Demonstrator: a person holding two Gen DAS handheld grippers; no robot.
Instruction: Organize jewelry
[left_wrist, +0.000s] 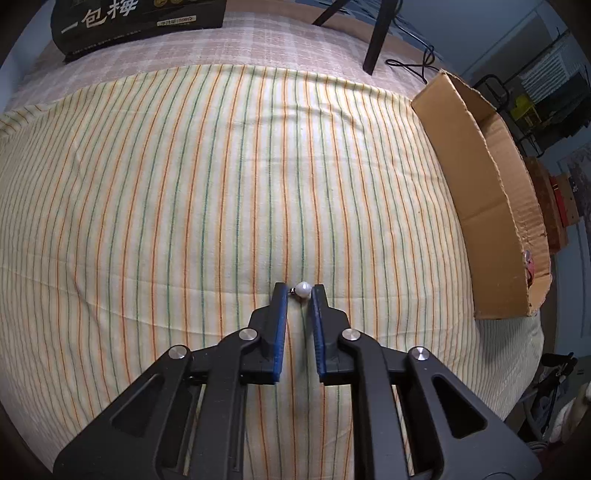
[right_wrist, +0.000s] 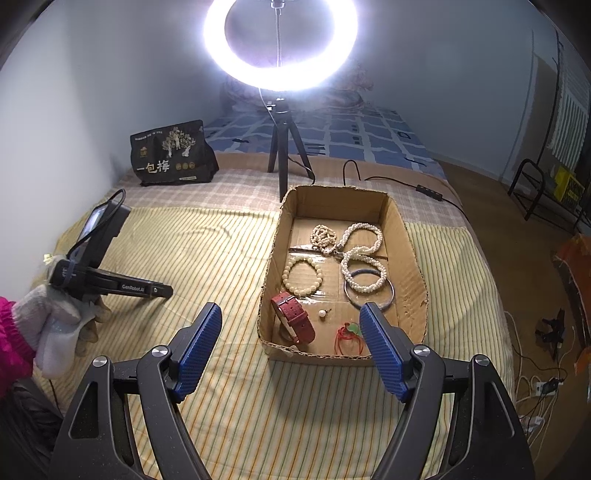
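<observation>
1. Left gripper (left_wrist: 300, 291) first: its blue-padded fingers (left_wrist: 277, 325) are drawn close around a pearl earring (left_wrist: 303, 290), which sits right between the tips. The pearl touches the right-hand pad, and a small metal post pokes toward the left-hand pad. Whether the pads are truly squeezing it, I cannot tell; a sliver of gap shows on the left.
2. Under those fingers lies the striped cloth (left_wrist: 184, 203), yellow with orange and green lines.
3. Off to the right of the left fingers, well apart, stands the cardboard box (left_wrist: 480, 206), seen from its outer wall.
4. Over to the right gripper (right_wrist: 291, 317): fingers spread wide, nothing between them, hanging above the near end of the cardboard box (right_wrist: 406, 243).
5. Inside, just ahead of the fingertips: a red watch strap (right_wrist: 293, 320), a second pearl earring (right_wrist: 323, 314) and a red cord charm (right_wrist: 347, 334) beside the right-hand finger.
6. Farther ahead in the box: a cream bead bracelet (right_wrist: 302, 276), a dark bangle (right_wrist: 369, 291), and a twisted pearl necklace (right_wrist: 364, 254).
7. Far left of the right fingers, a gloved hand (right_wrist: 59, 325) carries the other gripper over the cloth.
8. Beyond the box, a ring light (right_wrist: 280, 44) blazes on its tripod.
</observation>
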